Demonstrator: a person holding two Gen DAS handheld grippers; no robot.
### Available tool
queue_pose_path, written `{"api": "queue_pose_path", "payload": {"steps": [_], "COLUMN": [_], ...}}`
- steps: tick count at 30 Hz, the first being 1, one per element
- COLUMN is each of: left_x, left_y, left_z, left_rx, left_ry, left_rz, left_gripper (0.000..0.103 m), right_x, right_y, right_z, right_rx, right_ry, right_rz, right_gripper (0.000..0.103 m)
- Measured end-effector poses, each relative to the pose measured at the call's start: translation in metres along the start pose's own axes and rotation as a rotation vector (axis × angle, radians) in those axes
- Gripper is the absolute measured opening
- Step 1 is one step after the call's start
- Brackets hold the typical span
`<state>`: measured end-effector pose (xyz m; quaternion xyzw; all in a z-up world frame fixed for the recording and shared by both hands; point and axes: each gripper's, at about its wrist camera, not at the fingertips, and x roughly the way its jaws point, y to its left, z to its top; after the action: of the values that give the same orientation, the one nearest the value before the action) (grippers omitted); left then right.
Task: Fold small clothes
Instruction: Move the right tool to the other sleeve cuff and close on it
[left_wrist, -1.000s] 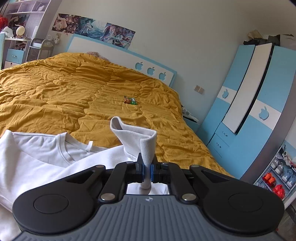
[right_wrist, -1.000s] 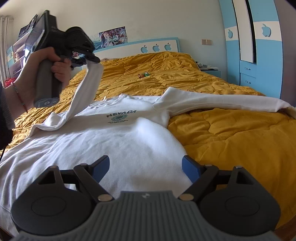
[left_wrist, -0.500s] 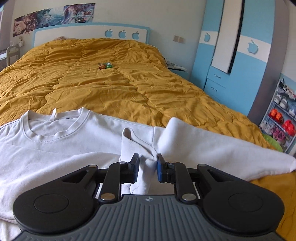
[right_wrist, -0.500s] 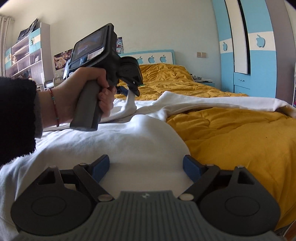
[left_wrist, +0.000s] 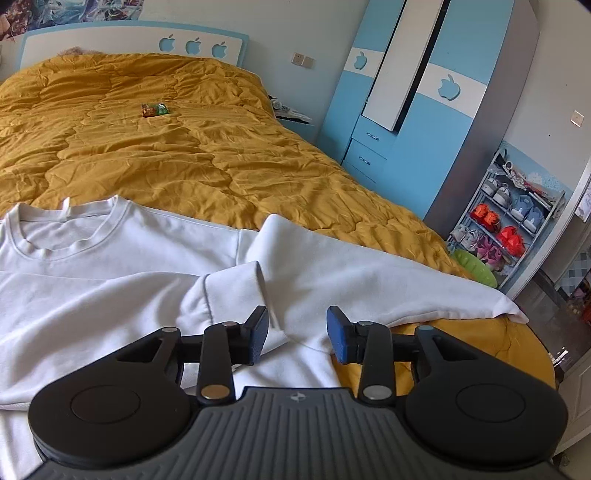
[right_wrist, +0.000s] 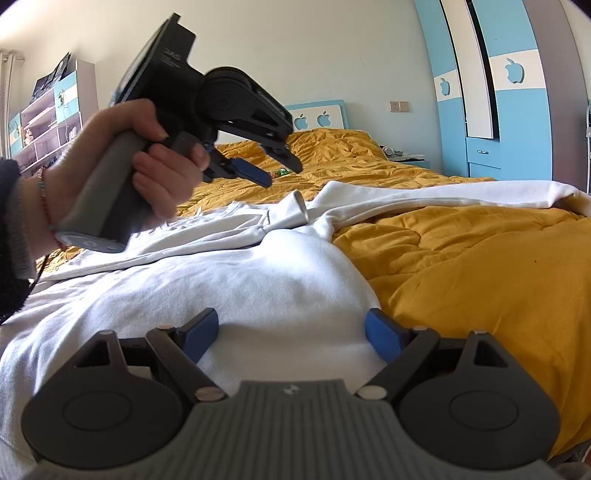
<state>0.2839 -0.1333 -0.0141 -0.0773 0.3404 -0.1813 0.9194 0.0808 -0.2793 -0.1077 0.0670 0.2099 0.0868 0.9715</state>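
Note:
A white sweatshirt (left_wrist: 110, 295) lies flat on the yellow quilt (left_wrist: 184, 155). Its near sleeve is folded across the chest, the cuff (left_wrist: 229, 291) resting just ahead of my left gripper (left_wrist: 297, 330), which is open and empty above it. The other sleeve (left_wrist: 369, 280) stretches right toward the bed edge. In the right wrist view the left gripper (right_wrist: 280, 168) hovers open above the folded cuff (right_wrist: 291, 214). My right gripper (right_wrist: 291, 334) is open and empty, low over the sweatshirt's body (right_wrist: 221, 288).
A small orange and green packet (left_wrist: 155, 109) lies mid-bed. A blue and white wardrobe (left_wrist: 424, 110) and a shoe rack (left_wrist: 506, 225) stand to the right of the bed. Shelves (right_wrist: 44, 122) stand at the far left.
My left gripper carried the sleeve cuff across the chest, set it down, opened and let it go, then lifted a little. My right gripper has stayed open over the body.

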Motion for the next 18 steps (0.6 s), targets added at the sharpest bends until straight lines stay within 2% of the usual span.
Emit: {"api": "queue_pose_path", "payload": {"steps": [7,11,18], "left_x": [-0.052,-0.074,-0.089], "left_y": [0.021,0.031,0.045], "left_z": [-0.017,-0.038,-0.065], "left_rx": [0.030,0.106,0.035], "left_ry": [0.052,0.014,0.039], "left_rz": [0.207,0.379,0.424], "left_gripper": [0.044,0.043,0.043], "right_x": [-0.001,0.001,-0.002], "right_y": [0.003,0.007,0.010], "right_z": [-0.002,-0.004,-0.001], "right_rx": [-0.011,-0.032,-0.038], "right_ry": [-0.001,-0.001,0.021], "right_rz": [-0.015,-0.035,-0.048], "right_gripper": [0.083,0.084,0.083]}}
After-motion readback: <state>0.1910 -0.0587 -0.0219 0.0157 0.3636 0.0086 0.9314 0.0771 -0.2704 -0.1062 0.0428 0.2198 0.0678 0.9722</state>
